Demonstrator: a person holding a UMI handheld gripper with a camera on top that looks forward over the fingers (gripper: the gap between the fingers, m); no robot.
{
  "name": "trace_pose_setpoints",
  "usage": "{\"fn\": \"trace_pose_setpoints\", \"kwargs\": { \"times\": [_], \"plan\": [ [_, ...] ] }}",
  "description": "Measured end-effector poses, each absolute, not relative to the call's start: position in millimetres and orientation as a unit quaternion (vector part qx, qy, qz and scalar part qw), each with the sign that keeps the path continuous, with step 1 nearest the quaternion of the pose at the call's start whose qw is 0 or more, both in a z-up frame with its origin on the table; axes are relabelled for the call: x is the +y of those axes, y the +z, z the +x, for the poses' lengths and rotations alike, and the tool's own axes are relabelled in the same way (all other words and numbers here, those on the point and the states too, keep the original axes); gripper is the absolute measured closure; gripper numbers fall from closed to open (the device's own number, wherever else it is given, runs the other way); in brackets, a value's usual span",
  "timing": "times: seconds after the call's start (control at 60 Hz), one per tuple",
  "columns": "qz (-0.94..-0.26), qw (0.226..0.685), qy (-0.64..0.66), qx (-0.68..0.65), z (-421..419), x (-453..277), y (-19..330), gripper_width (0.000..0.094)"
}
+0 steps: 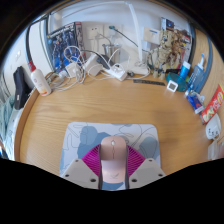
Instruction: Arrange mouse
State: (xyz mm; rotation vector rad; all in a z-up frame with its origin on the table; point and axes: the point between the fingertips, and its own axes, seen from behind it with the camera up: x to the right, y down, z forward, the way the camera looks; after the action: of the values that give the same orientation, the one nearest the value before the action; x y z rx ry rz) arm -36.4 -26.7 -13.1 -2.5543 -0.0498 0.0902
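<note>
A: Right, what stood around the work area?

B: A round wooden table (60, 120), mostly bare in the middle. Clutter ran along its far edge: a white power strip (117, 71) with white cables trailing off it, a blue circuit board (66, 45) propped behind that, and a tangle of wires (170, 42) further along to the right. A white bottle with a red cap (39, 79) lay tilted at the left, beside a dark object (21, 84) I could not identify. Some small blue and orange items (196, 82) sat at the right rim; too small to name.

A: Anything blocking the way?

B: Nothing between the fingers and the far clutter. Open wood there. A pale grey mat (80, 140) lay on the table just ahead of the gripper (114, 170) and under its tips.

A: And the mouse?

B: The mouse (114, 155) sat between the two fingers, over the near part of the mat. It looked pale pinkish-beige, rounded and smooth, with a darker seam or wheel line down its middle. Its near end was hidden low between the fingers.

A: Gripper state?

B: Clenched on the mouse. Both magenta pads (95, 160) pressed against its flanks, left and right, no gap visible on either side. Whether the mouse was resting on the mat or lifted off it, I could not tell.
</note>
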Motion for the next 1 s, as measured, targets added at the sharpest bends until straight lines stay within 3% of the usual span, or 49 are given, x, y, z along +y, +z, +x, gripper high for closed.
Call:
{"fn": "trace_pose_setpoints", "kwargs": {
  "times": [0.3,0.383,0.417,0.45,0.467,0.517,0.8,1.0],
  "plan": [
    [-0.961,0.273,0.032,-0.019,-39.4,-26.3,-18.2,0.0475],
    [-0.963,0.269,0.034,-0.009,-37.5,-25.3,-8.6,0.0261],
    [-0.961,0.275,0.035,-0.007,-37.4,-22.4,0.0,0.0254],
    [-0.959,0.282,0.034,-0.004,-36.1,-19.5,11.2,0.0197],
    [-0.958,0.285,0.033,-0.003,-35.4,-18.1,17.2,0.0121],
    [-0.955,0.294,0.032,-0.003,-34.5,-14.8,38.3,0.0075],
    [-0.926,0.376,0.023,-0.024,-49.6,-8.3,163.7,0.0078],
    [-0.91,0.412,0.045,-0.036,-67.7,-9.9,219.6,0.007]
  ]
}}
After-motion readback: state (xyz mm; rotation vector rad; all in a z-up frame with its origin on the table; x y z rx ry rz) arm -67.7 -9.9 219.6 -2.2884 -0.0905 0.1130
